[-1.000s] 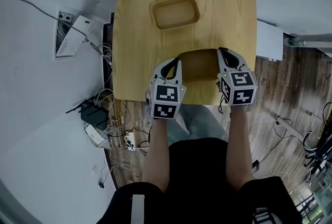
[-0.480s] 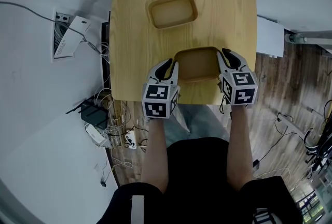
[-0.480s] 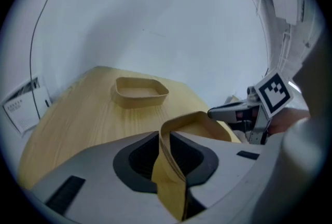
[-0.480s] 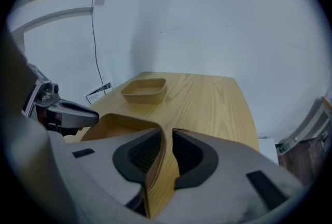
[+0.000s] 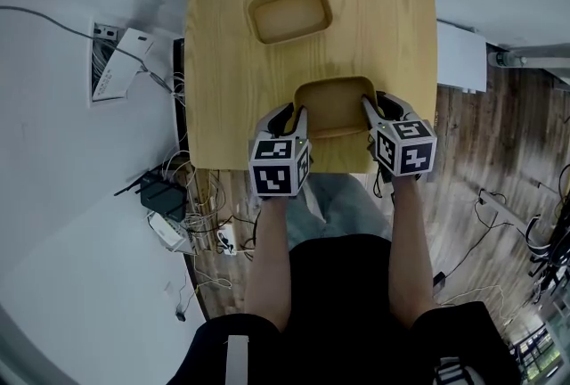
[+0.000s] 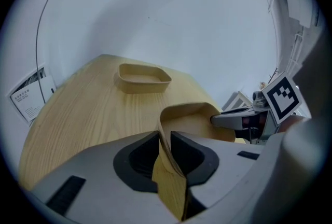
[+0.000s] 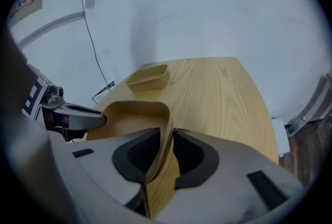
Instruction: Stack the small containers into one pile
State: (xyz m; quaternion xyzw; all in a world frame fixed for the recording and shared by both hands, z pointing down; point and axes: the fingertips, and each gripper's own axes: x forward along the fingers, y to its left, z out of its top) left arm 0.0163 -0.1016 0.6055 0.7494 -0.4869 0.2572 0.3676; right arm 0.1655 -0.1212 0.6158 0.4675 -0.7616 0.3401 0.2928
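Observation:
Two shallow tan containers lie on the wooden table. The far container stands alone near the table's back. I hold the near container at the front edge from both sides. My left gripper is shut on its left wall. My right gripper is shut on its right wall. Each gripper view shows the thin wall pinched between the dark pads, with the other gripper across the container. Whether the container's base rests on the table is hidden.
The table's front edge runs just under the grippers. A white wall with a leaflet and cables is at the left, with a tangle of cables and adapters on the floor. A white box stands at the table's right side.
My left gripper has shifted right onto the near container's left wall and shut on it. The right gripper has kept its hold on the right wall.

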